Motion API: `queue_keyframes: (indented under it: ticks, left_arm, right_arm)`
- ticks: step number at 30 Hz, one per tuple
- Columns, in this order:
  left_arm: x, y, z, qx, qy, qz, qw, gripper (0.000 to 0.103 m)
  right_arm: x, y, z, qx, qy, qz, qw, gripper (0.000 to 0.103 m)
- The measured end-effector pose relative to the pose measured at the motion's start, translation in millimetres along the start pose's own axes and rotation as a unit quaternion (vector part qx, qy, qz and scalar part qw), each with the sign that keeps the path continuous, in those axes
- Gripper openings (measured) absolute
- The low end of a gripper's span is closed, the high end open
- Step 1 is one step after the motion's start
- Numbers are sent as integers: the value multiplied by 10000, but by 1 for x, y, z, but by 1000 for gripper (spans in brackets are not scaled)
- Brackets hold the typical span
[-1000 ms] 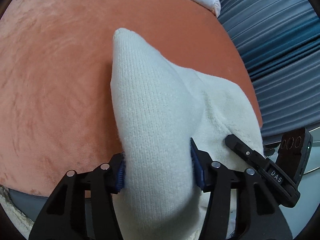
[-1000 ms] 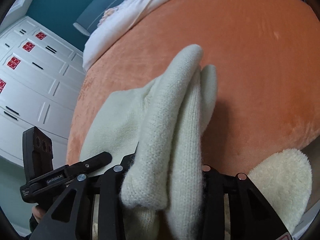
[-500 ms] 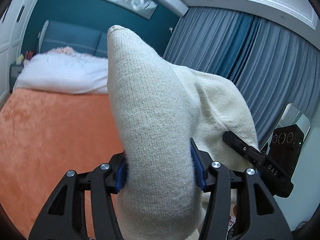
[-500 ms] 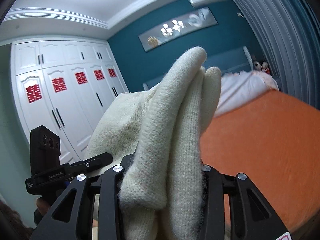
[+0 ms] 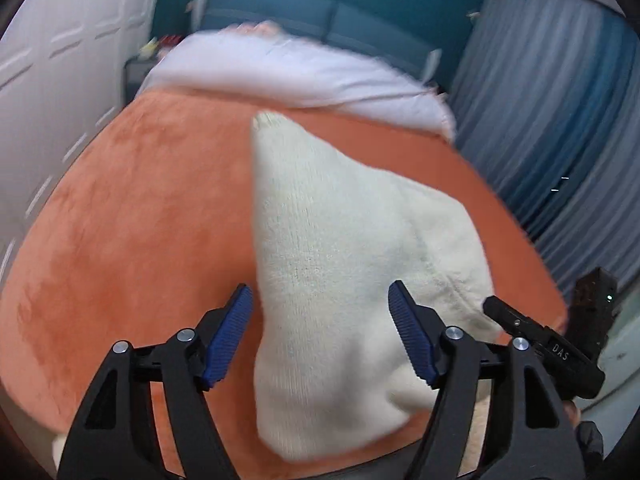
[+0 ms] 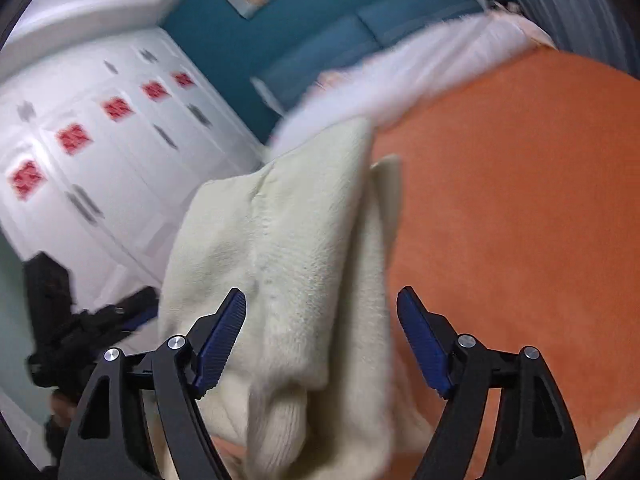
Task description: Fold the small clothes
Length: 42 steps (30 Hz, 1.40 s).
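Note:
A cream knit garment [image 5: 340, 264] hangs over the orange bedspread [image 5: 140, 220], blurred by motion. It lies between the jaws of my left gripper [image 5: 320, 292], which are opening. The left blue pad [image 5: 230, 336] stands clear of the cloth, while the other overlaps its edge. In the right wrist view the same garment [image 6: 288, 248] sags between the opening jaws of my right gripper [image 6: 320, 292]. The right pad [image 6: 420, 344] is apart from it. Each view also shows the other gripper: the right one [image 5: 552, 352] and the left one [image 6: 80, 328].
A white duvet [image 5: 300, 72] lies at the head of the bed before a blue headboard [image 5: 280, 16]. Grey curtains [image 5: 560, 120] hang on the right and white wardrobes [image 6: 100, 160] stand on the left. A fluffy cream cloth [image 6: 616, 436] sits at the bed's near edge.
Both grippers swung up to face the room, then tipped down toward the bed. Both pairs of jaws spread from a tight pinch, and the garment now hangs loose between them.

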<state>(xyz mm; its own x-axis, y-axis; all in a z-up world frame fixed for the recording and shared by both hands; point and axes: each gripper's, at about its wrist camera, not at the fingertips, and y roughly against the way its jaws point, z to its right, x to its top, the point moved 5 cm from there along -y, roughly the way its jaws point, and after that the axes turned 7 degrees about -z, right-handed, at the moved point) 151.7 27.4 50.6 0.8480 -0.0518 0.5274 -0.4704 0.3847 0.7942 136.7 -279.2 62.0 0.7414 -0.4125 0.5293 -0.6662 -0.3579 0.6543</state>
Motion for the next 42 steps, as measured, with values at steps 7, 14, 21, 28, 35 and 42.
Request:
queue_keyframes:
  ticks: [7, 14, 21, 28, 35, 42]
  left_arm:
    - [-80, -21, -30, -375, 942, -348, 9942, 65]
    - [-78, -73, -36, -26, 914, -746, 9930, 50]
    - [-79, -78, -44, 291, 735, -947, 9924, 45]
    - [-88, -83, -40, 631, 576, -997, 9913, 49]
    - [-92, -54, -25, 939, 430, -690, 9923, 50]
    - [-101, -34, 6, 1381, -43, -387, 9897, 75]
  right_arm:
    - [-70, -5, 44, 256, -843, -644, 9940, 69]
    - [-70, -67, 38, -116, -587, -1297, 9897, 49]
    - [-48, -36, 10, -314, 293, -759, 9962, 12]
    - [-72, -51, 41, -678, -288, -1287, 9889, 27]
    - [-83, 3, 5, -1265, 178, -845, 9882, 29]
    - [-102, 5, -11, -1402, 375, -847, 9858, 50]
